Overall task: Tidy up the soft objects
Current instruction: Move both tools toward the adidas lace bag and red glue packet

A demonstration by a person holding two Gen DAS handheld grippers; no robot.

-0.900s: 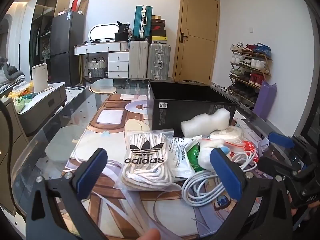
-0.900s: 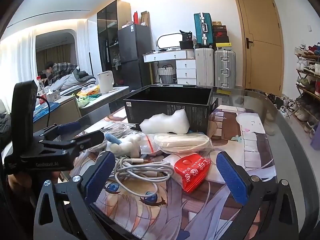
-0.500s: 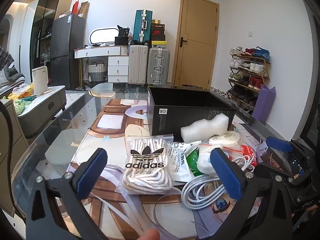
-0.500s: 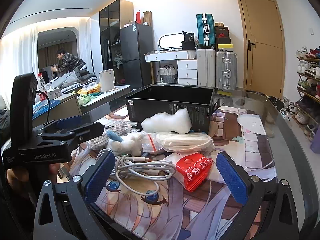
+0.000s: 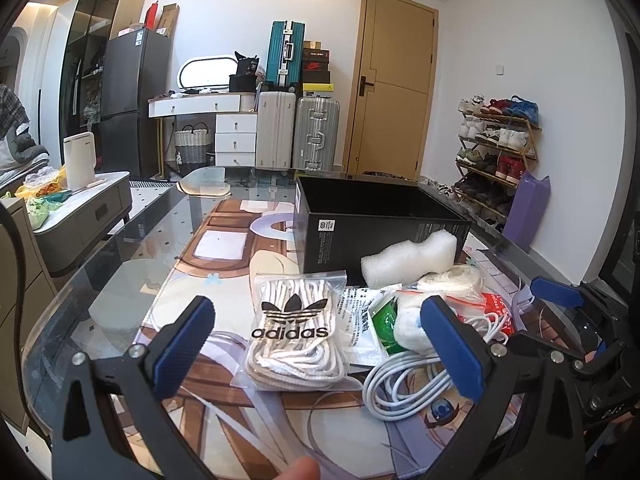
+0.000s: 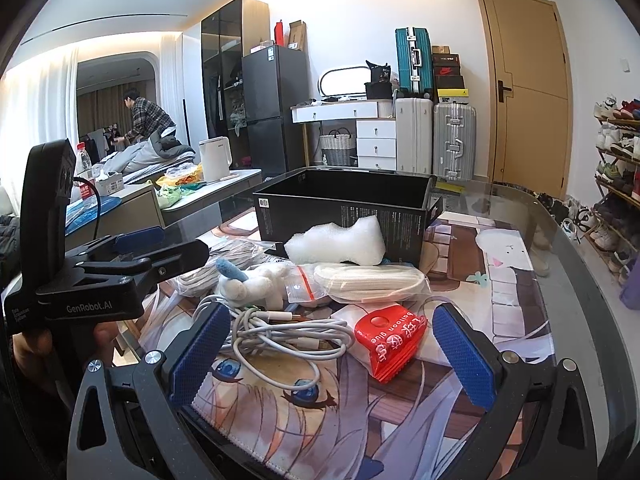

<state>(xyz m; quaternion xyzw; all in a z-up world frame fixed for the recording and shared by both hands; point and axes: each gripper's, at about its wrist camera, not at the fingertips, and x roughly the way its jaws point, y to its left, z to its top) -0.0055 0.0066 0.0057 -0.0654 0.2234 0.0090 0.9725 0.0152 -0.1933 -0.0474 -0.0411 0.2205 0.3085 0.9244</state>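
**A:** Where do the soft things lie?

**B:** Heaped mid-counter, just before the open black box [image 6: 344,204]: bagged laces [image 5: 294,336], white cable [image 6: 276,332], foam piece [image 6: 336,246], red packet [image 6: 390,340].

**A:** And the claws?

**B:** Left claw [image 5: 320,354] and right claw [image 6: 332,354] both hover, jaws wide apart, holding nothing.

**A:** Best approach?

**B:** Probably lift one item by its middle, avoiding snagging the cable.

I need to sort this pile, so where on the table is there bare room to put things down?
Free: the mat left of the black box and laces bag, and the mat right of the red packet. Crowded: in front of the box, around the cable and foam.
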